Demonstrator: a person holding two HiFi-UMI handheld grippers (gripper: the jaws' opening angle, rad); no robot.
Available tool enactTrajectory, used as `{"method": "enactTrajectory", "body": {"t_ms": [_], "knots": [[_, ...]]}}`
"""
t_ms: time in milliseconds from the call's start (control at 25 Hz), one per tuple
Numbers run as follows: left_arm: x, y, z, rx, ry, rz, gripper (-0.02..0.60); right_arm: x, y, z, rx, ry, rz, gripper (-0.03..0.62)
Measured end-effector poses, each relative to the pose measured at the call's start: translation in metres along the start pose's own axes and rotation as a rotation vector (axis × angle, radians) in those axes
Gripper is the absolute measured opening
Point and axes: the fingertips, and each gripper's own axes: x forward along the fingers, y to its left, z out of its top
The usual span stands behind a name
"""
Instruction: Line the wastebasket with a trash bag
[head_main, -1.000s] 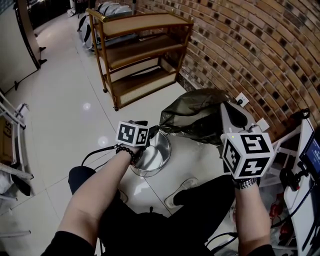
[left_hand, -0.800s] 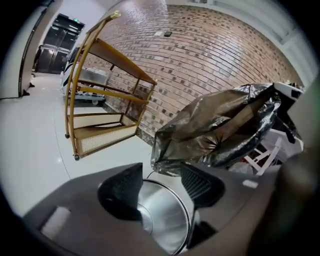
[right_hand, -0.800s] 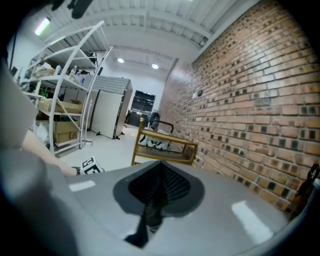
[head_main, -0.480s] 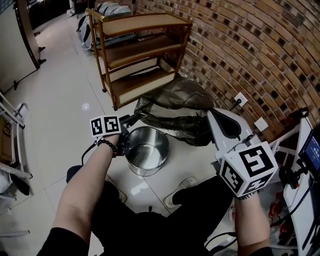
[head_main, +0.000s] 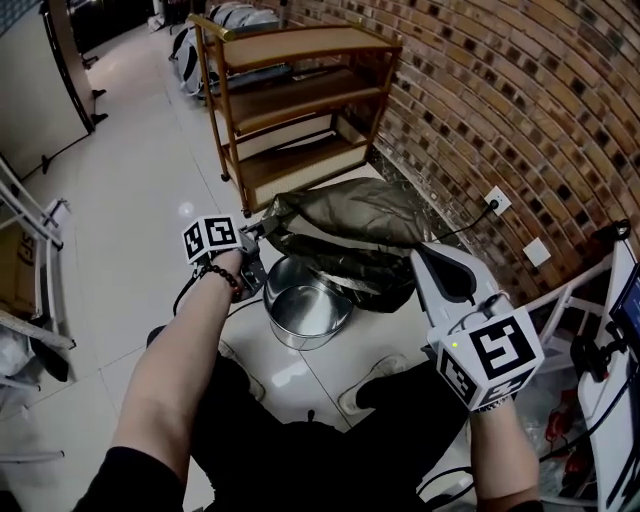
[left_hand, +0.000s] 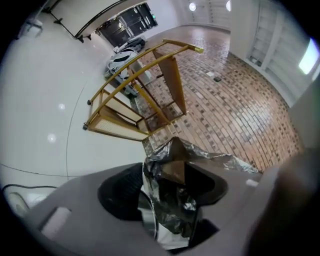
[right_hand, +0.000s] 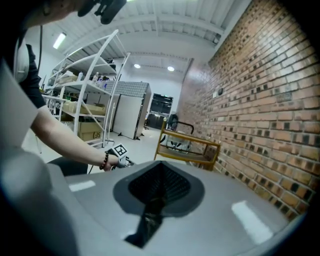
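1. The wastebasket (head_main: 300, 338), a shiny steel pail, stands on the white tiled floor (head_main: 130, 230) in front of the person's knees, and a shoe (head_main: 375, 375) sits just beside it.
2. The trash bag (head_main: 350, 215), dark and crinkled, is stretched sideways between the two grippers. It lies over the far rim of the wastebasket and hides the back of the opening, while the near part is uncovered.
3. A wooden shelf unit (head_main: 295, 100) stands just beyond the bag, against the brick wall (head_main: 520, 110). A wall socket (head_main: 495, 200) is low on that wall, to the right of the bag.
4. The left gripper (head_main: 256, 234) is at the bag's left end, beside the pail's left rim. Its jaws stand apart and have just been opening. Bag film hangs loosely in the gap, and the pail's rim shows below it.
5. The right gripper (head_main: 428, 262) is at the bag's right end. Its jaws are closed, pinching a thin strip of the dark film.
6. A second ago the bag was bunched up to the right of the pail and the left gripper hung over its rim. Now that gripper is further left, its marker cube has rolled over, and the bag is drawn out wide.
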Motion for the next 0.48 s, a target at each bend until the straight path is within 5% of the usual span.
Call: {"method": "enactTrajectory", "body": {"t_ms": [40, 120, 480], "knots": [[0.000, 0.003, -0.006, 0.006, 0.018, 0.037, 0.227, 0.001, 0.002, -0.002, 0.001, 0.001, 0.002, 0.002], [-0.007, 0.005, -0.015, 0.052, 0.044, 0.089, 0.018, 0.004, 0.001, -0.008, 0.012, 0.002, -0.002, 0.002], [-0.059, -0.040, -0.017, 0.269, 0.067, 0.054, 0.005, 0.026, -0.004, -0.051, 0.134, 0.006, -0.025, 0.002]]}}
